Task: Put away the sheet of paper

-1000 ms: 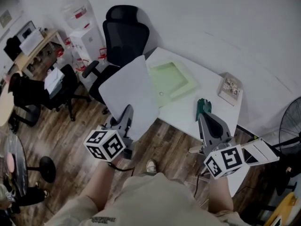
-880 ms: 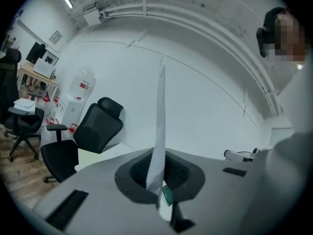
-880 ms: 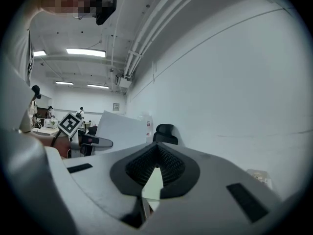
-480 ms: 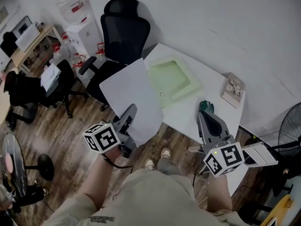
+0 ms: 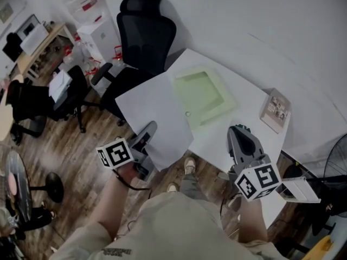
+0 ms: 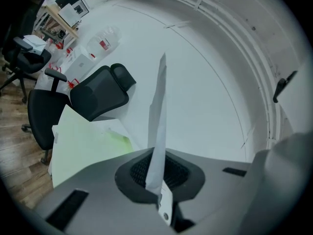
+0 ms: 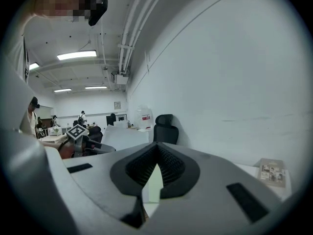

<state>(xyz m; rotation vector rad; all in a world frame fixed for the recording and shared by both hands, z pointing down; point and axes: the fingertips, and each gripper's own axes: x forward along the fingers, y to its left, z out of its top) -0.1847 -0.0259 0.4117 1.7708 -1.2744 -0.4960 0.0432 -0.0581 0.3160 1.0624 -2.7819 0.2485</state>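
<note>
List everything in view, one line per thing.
sheet of paper: one, white, clamped in the left gripper, left of the tray
tray: one, pale green, on the table
table: one, white, centre
booklet: one, grey, table's right corner
office chairs: at least two, black, one behind the table, one far left
water dispenser: one, white, left of the nearer chair
fan: one, black, right edge
left gripper: one, grey, shut on the paper
right gripper: one, grey, shut, empty, at the table's near edge
</note>
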